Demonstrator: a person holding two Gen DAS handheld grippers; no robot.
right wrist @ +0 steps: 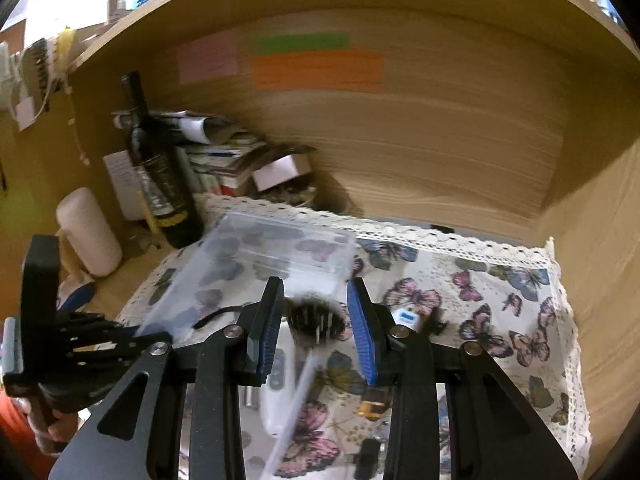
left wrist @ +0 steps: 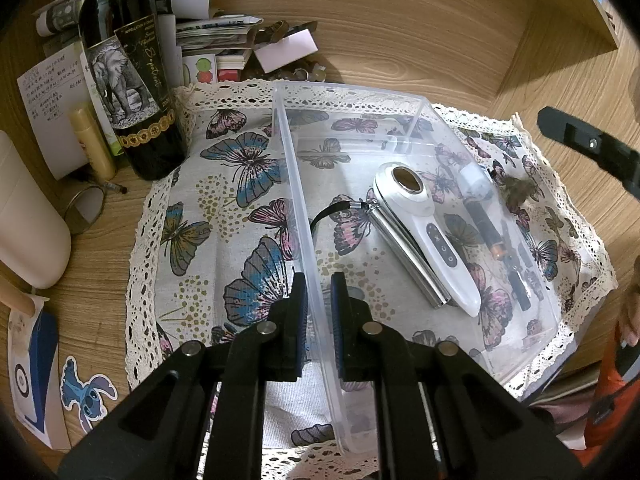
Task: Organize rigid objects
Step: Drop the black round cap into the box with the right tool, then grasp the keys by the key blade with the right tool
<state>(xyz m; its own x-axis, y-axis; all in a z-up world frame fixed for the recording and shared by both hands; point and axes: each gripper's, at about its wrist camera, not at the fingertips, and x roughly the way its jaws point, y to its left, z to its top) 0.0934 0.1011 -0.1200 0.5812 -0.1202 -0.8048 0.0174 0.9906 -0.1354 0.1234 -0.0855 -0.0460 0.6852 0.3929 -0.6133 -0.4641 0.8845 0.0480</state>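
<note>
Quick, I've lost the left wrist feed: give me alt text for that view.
The left gripper straddles the near wall of a clear plastic bin, jaws slightly apart on either side. Inside lie a white handheld device, a metal bar beside it and a dark pen-like tool. The bin sits on a butterfly cloth, with a wine bottle at back left.

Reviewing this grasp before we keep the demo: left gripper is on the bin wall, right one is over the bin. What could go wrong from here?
1. The left gripper straddles only the thin wall of the clear bin; the fingers look not fully closed, so lifting could flex or tip it.
2. A tilt would slide the loose white handheld device and black pen-like tool.
3. The wine bottle stands near the bin's far corner; pushing the bin could knock it.
</note>
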